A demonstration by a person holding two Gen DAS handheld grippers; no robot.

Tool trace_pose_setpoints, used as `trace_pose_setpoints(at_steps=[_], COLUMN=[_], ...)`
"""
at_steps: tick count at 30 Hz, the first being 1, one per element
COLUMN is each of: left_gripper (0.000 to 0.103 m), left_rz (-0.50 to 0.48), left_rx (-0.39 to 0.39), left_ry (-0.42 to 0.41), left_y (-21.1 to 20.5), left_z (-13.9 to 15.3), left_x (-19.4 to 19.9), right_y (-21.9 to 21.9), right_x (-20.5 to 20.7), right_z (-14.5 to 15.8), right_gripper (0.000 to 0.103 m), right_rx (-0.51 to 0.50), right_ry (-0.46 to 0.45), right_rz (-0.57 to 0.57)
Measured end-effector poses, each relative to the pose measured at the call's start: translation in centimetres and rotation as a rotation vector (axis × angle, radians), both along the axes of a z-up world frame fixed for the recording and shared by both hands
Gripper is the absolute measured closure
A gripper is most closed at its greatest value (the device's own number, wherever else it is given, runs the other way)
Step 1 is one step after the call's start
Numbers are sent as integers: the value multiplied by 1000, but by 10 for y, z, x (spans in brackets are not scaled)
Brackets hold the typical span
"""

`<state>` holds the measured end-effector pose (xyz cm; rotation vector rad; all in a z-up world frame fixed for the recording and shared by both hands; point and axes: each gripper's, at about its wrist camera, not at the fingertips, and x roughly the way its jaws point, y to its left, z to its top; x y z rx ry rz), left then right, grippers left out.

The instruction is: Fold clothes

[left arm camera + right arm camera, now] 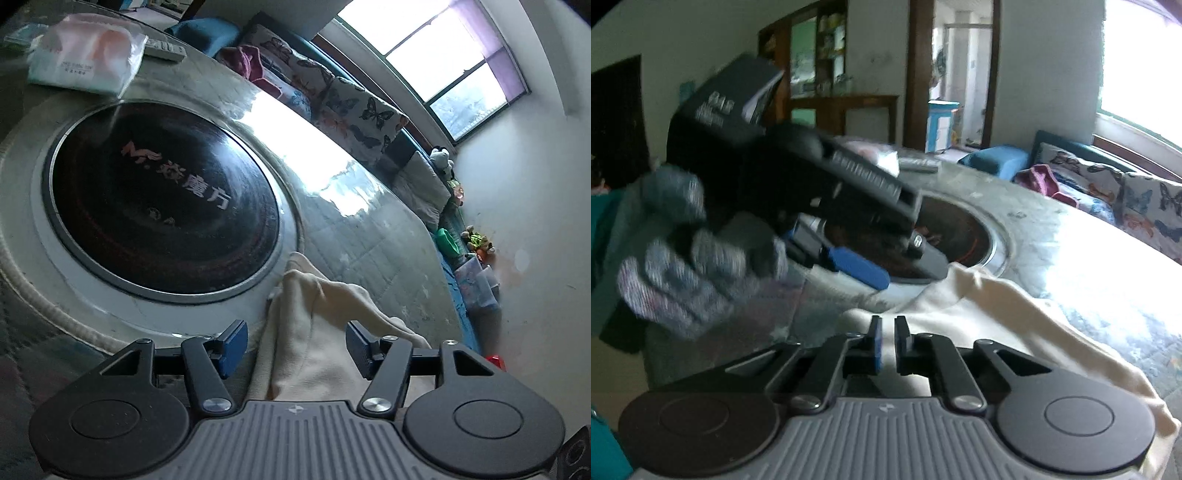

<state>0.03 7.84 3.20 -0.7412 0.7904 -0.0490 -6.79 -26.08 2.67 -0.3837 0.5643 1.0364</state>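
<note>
- Garment [325, 332]: cream cloth, bunched w/ loose ridges, lying on the worktop [369, 236] just beside the round black hob [162, 199] set into it. One corner touches the hob's pale ring.
- My left tool [295, 347]: spread wide, blue pads well apart, cloth running up between them. Nothing pinched as far as I can see; it hovers over the fabric near its edge.
- My right tool [887, 347]: fingers nearly together, only a thin slit between the pads. Cloth lies under and beyond the tips, but I can't tell if any fabric is actually caught in that slit.
- From the right wrist view the left tool [857, 258] shows up close, blurred, held in my grey-gloved left hand [687, 266], angled down toward the garment's far end [979, 295].
- Progress, my read: early. No flat panel, no clean crease, no stacked layers visible; cloth is still a rumpled heap, so prob. no fold is done yet.
- Left to do: get hold of two corners, spread it flat on the worktop, then make the folds proper.
- Other bits on the worktop: tissue pack [85, 59] and remote [166, 50], both well apart from the cloth.
- Sofa w/ butterfly cushions [351, 107] runs behind, under the window.
</note>
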Motion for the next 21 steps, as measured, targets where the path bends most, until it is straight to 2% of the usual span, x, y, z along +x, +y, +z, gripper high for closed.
trace_pose_setpoints(at_steps=[3, 5, 6, 13, 18, 19, 21], left_gripper=[41, 41, 41, 41, 41, 41, 40], left_rz=[2, -1, -1, -6, -7, -7, -8], left_rx=[20, 31, 32, 15, 0, -3, -6], left_ry=[5, 4, 3, 6, 7, 6, 5], left_y=[3, 3, 4, 6, 5, 5, 5], left_z=[-1, -1, -1, -4, -7, -7, -7], left_x=[-4, -6, -7, -12, -12, -12, -12], right_y=[7, 13, 16, 38, 44, 44, 42], right_x=[-7, -10, -11, -22, -22, -21, -19], right_z=[-5, -8, -9, -22, -29, -29, -28], right_gripper=[80, 65, 63, 61, 63, 64, 72], right_rx=[-17, -36, -48, -144, -170, -171, -165], right_ry=[-21, -41, -53, -146, -160, -160, -162], right_rz=[30, 45, 52, 75, 61, 59, 51])
